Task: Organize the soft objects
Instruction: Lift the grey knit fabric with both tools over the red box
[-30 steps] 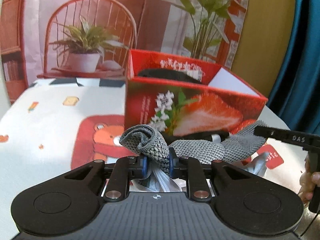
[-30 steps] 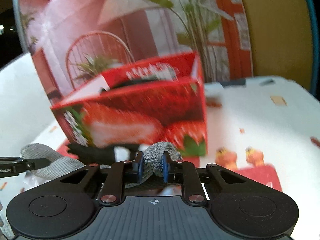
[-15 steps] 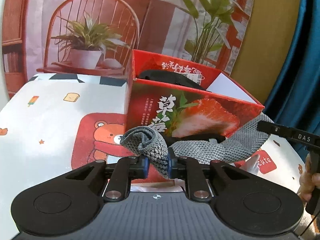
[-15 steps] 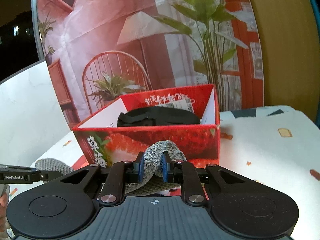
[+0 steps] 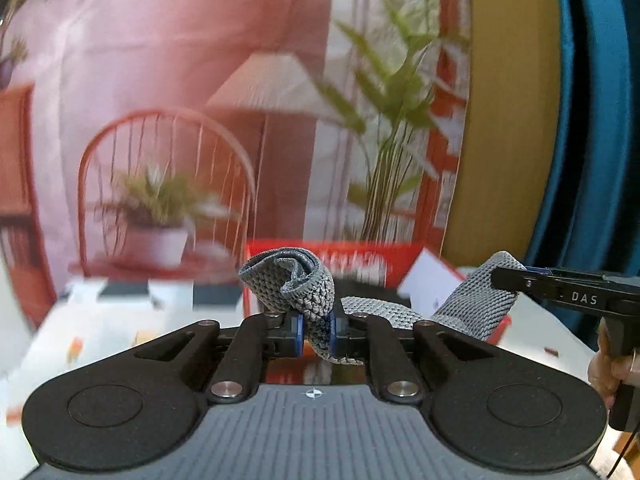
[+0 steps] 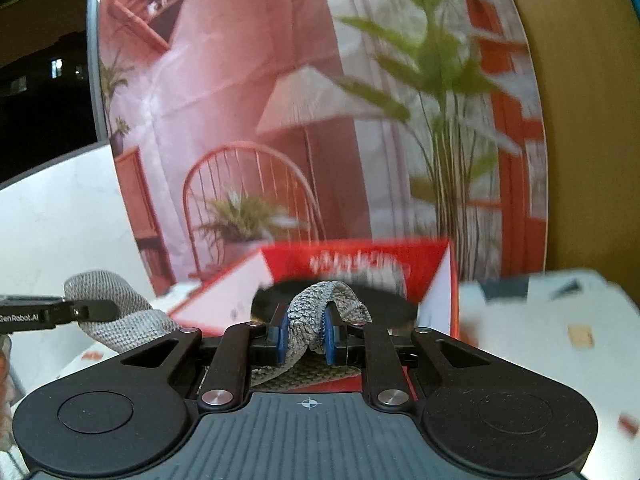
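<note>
Both tools, left tool point(image 5: 316, 334) and right tool point(image 6: 306, 338), clamp the grey knitted cloth point(image 5: 296, 288), now raised level with the red strawberry-printed carton point(image 6: 360, 256); placement inside appears next.

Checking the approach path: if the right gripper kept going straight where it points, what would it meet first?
Probably the dark item in the red box ahead of the right gripper holding the grey band; depth is unclear.
</note>
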### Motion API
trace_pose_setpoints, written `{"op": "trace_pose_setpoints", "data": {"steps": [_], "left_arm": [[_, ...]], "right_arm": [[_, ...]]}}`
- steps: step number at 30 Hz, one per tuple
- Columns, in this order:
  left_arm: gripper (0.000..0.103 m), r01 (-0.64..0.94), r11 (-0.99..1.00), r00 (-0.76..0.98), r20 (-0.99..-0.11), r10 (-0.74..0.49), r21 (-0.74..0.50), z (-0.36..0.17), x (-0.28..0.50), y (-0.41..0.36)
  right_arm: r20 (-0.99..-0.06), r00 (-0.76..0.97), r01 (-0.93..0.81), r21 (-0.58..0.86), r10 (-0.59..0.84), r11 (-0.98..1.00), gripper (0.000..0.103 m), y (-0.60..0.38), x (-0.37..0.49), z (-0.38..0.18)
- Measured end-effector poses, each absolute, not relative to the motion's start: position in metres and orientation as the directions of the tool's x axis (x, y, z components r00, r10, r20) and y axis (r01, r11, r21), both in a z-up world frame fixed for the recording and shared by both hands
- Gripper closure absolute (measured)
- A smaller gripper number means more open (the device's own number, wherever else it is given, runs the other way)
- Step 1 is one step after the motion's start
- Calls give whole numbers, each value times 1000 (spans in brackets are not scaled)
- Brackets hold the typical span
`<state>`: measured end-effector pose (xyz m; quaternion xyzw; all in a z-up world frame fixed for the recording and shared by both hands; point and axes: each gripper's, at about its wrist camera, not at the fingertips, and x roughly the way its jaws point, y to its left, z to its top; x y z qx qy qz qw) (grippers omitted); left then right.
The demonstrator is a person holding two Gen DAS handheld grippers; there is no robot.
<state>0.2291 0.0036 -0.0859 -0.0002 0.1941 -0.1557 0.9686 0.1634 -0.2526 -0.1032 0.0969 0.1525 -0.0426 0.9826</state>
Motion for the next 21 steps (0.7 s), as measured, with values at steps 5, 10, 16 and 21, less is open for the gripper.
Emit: {"op": "trace_pose_setpoints", "data": {"steps": [5,10,16,21], "left_arm": [[91,308,951,869,-406,-284,-9,-80,273,-24],[91,326,945,808,-523,-271,14,-98,311,-44],[91,344,938,739,-631,-237,51,-132,337,-54],[91,376,924,693,-683,-233,66,-147,345,-55]], "right_arm": [[-286,952,141,103,-106,985,87,-267,194,-83],[-356,926,165,74,-128,984,87,-281,226,-92],[-469,871,178,30,-143,984,87,-288,247,-127],[-507,851,185,53,-133,981,87,-292,251,-144]]}}
